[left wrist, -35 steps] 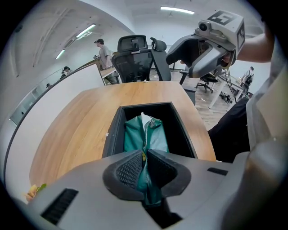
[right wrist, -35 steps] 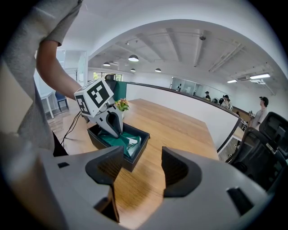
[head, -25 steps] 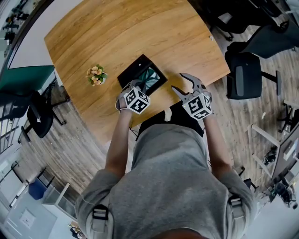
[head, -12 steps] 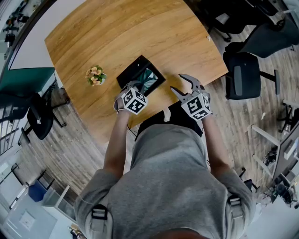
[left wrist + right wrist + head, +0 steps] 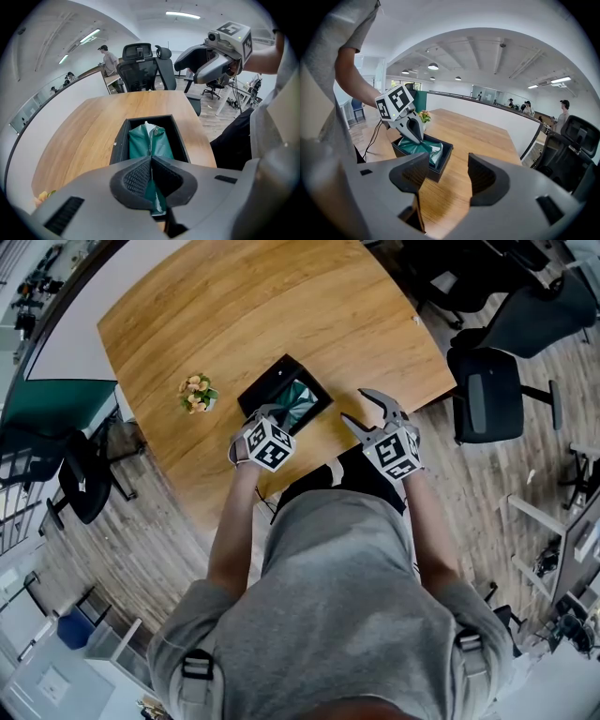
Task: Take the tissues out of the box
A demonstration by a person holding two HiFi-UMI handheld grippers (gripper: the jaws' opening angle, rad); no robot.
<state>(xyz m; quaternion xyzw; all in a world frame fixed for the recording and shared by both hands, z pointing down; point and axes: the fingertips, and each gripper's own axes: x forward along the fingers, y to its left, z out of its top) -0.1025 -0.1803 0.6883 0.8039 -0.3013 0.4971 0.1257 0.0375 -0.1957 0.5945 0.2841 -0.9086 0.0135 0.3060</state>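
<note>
Over the box (image 5: 120,140), left gripper (image 5: 151,163) pinches tissues (image 5: 146,141).

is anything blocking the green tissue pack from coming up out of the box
Nothing visible does. The black box is open-topped, the left gripper is shut on the green tissue pack, and the open right gripper hangs off to the side.

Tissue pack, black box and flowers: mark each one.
tissue pack (image 5: 152,140), left gripper view, green wrapper's middle.
black box (image 5: 443,163), right gripper view, near outer wall.
flowers (image 5: 196,393), head view, the blossoms.
</note>
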